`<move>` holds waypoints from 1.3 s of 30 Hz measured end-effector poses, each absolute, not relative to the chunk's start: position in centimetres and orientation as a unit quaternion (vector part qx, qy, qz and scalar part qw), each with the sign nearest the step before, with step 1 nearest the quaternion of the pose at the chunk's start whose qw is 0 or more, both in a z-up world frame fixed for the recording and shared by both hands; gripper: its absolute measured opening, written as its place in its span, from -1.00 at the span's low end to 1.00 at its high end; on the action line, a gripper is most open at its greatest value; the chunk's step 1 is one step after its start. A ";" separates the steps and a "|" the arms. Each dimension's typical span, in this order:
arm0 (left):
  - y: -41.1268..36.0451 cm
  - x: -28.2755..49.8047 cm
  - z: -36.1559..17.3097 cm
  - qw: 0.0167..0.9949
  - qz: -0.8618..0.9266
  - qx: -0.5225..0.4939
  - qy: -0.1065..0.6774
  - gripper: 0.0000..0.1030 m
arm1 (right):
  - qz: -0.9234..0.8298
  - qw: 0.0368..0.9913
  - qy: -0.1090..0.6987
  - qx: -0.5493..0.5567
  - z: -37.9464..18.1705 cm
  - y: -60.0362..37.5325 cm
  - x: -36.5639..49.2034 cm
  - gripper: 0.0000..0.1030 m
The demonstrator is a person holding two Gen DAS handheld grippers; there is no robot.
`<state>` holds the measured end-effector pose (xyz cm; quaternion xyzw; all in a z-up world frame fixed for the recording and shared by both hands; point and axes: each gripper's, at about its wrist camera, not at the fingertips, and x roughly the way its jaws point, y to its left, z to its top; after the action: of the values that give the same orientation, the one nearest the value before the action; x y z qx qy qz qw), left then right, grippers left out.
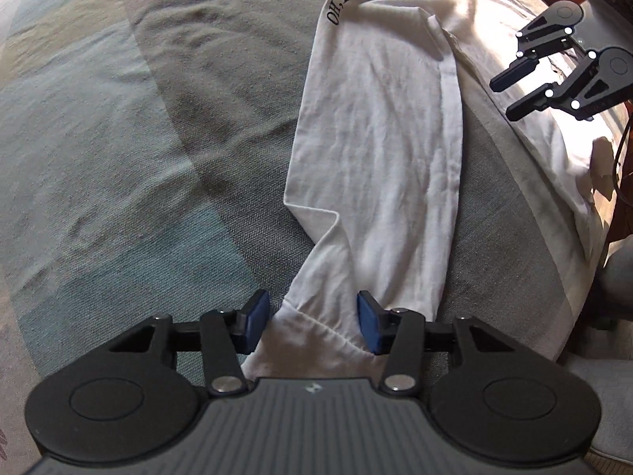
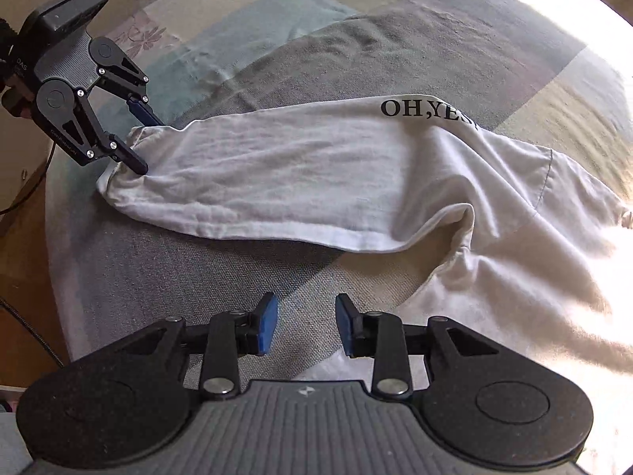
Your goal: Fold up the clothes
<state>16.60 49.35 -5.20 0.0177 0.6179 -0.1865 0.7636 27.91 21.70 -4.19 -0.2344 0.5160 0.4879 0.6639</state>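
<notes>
A white T-shirt [image 1: 376,138] [image 2: 296,174] with black "OH,YES" lettering [image 2: 427,109] lies stretched out and partly folded on a bed. My left gripper [image 1: 312,322] is open, and its blue pads [image 1: 257,320] straddle the bunched narrow end of the shirt without pinching it. The right wrist view shows that left gripper [image 2: 144,142] at the shirt's far left end. My right gripper [image 2: 306,322] is open with nothing between its fingers, hovering over the cover near the shirt's lower, sunlit part. In the left wrist view, the right gripper [image 1: 504,99] hangs above that part.
The shirt rests on a patchwork bed cover [image 1: 118,158] [image 2: 198,269] of grey, teal and beige blocks, lightly wrinkled. The bed's edge drops to a wooden floor [image 2: 23,217] with a dark cable [image 1: 619,166]. Strong sunlight washes out the right side.
</notes>
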 end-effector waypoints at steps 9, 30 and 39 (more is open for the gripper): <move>52.7 15.3 -6.0 0.777 -0.147 -0.135 0.597 -0.03 | 0.471 0.666 0.539 -0.208 -4.8 20.5 28.1 -0.19; 57.0 13.4 -8.9 0.702 -0.176 -0.336 0.603 0.46 | 0.473 0.653 0.553 -0.210 -6.0 21.5 26.5 -0.05; 54.8 13.4 -7.1 0.747 -0.111 -0.210 0.621 -0.77 | 0.464 0.658 0.555 -0.211 -6.2 21.5 26.2 -0.03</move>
<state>13.39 54.80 -7.06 -0.2101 0.6210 -0.1112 0.7469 26.21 21.52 -6.15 -0.2106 0.5546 0.4639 0.6580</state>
